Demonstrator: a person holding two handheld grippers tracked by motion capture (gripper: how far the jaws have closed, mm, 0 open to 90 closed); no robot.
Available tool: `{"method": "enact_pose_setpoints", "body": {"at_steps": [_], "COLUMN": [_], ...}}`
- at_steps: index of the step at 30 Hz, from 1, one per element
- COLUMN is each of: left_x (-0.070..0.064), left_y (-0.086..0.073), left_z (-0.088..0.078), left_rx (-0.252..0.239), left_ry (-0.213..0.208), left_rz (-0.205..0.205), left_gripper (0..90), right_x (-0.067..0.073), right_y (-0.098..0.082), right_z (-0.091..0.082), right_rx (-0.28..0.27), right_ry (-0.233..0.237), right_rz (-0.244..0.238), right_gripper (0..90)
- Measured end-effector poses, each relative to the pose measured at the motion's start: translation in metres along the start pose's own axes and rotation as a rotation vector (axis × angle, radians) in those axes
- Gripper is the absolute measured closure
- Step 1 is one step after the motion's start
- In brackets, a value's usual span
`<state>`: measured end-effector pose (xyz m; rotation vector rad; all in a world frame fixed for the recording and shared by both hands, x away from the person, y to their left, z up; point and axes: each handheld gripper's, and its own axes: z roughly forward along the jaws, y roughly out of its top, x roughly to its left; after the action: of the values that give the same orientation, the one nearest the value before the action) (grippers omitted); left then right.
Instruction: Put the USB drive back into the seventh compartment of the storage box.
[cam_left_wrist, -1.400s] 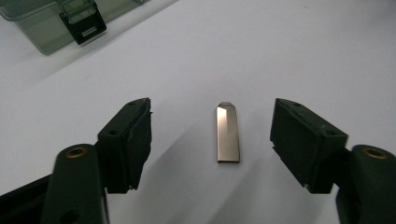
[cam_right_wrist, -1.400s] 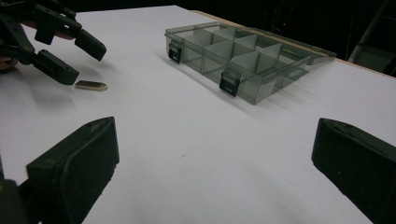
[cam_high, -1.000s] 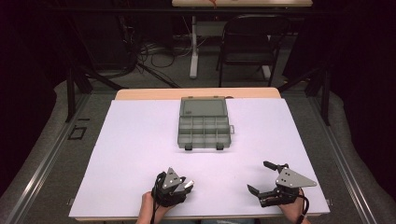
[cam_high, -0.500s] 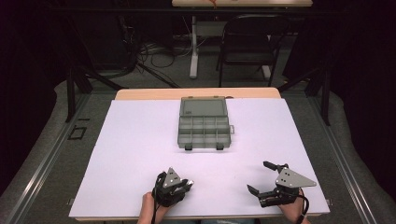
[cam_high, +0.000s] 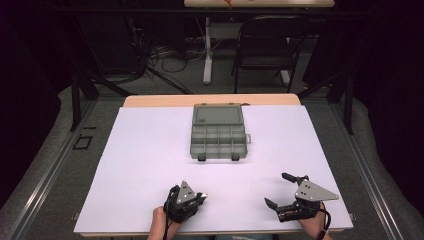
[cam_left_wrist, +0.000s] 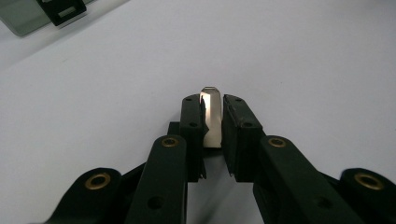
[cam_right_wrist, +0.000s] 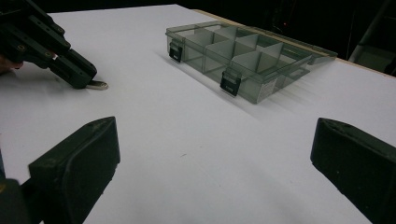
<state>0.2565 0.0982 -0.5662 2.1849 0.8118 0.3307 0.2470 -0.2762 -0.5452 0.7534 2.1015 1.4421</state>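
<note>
had left gripper (cam_left_wrist: 212, 122) jaws just closing, clamped on small metal piece (cam_left_wrist: 211, 116); right gripper (cam_high: 280, 189) jaws apart. next i judged: lift, carry to compartment box (cam_high: 219, 135).

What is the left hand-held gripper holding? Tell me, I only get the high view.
Observer: The left hand-held gripper has just been closing its jaws, and they now clamp a small shiny metal piece between the pads.
Operator: Report whether that piece is off the table.
Observer: In the right gripper view its free end seems to rest on the white sheet.
Operator: Check the box compartments.
Observer: The compartments of the box that show in the right gripper view look empty.
</note>
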Motion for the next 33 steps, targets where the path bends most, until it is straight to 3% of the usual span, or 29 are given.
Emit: {"method": "enact_pose_setpoints", "body": {"at_steps": [33], "left_x": [0.008], "left_y": [0.006], "left_z": [-0.013], "left_rx": [-0.082], "left_ry": [-0.011], "left_rz": [-0.014], "left_gripper": [78.6], "right_x": [0.0], "right_y": [-0.001], "right_z": [0.001], "right_rx": [0.004], "right_ry": [0.002], "right_rz": [0.003], "right_gripper": [0.7]}}
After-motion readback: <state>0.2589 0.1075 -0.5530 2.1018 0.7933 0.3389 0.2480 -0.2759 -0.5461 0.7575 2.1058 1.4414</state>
